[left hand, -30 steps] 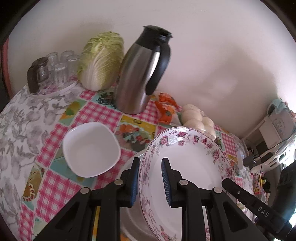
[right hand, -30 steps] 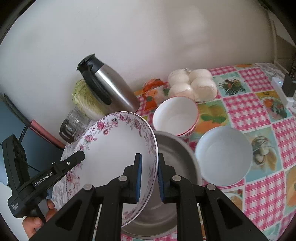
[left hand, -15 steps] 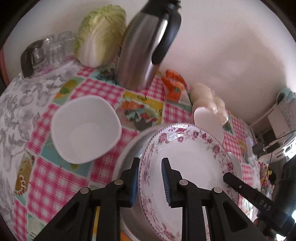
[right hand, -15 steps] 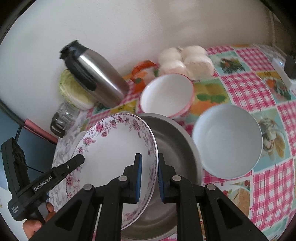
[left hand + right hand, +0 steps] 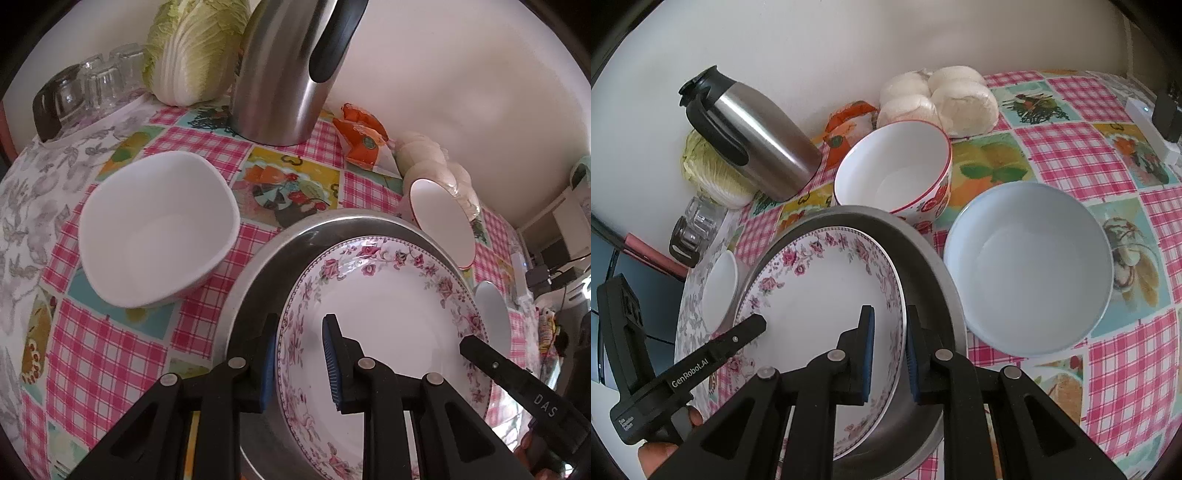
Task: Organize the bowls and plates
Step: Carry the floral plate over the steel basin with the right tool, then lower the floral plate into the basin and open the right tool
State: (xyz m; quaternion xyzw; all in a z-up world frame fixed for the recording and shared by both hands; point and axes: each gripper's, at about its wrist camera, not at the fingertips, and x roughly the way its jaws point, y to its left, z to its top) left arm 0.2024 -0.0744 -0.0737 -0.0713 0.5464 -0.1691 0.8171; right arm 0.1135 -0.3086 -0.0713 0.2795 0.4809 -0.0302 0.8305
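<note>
A white plate with a pink floral rim (image 5: 388, 317) (image 5: 820, 295) hangs low inside a round steel pan (image 5: 266, 280) (image 5: 923, 266); I cannot tell whether it touches the pan's bottom. My left gripper (image 5: 301, 360) is shut on the plate's left rim, and my right gripper (image 5: 890, 349) is shut on its right rim. Around the pan stand a white squarish bowl (image 5: 159, 229) at the left, a red-rimmed bowl (image 5: 890, 173) behind, and a pale blue bowl (image 5: 1030, 266) at the right.
Along the wall stand a steel jug with a black handle (image 5: 284, 74), a cabbage (image 5: 192, 48), a tray of upturned glasses (image 5: 92, 85), an orange packet (image 5: 364, 140) and bagged white buns (image 5: 942, 96). A power strip (image 5: 1148, 125) lies at the far right.
Both grippers have sunk with the floral plate, from above the table down into the steel pan. The cameras have tilted further downward. The grip on the plate is unchanged.
</note>
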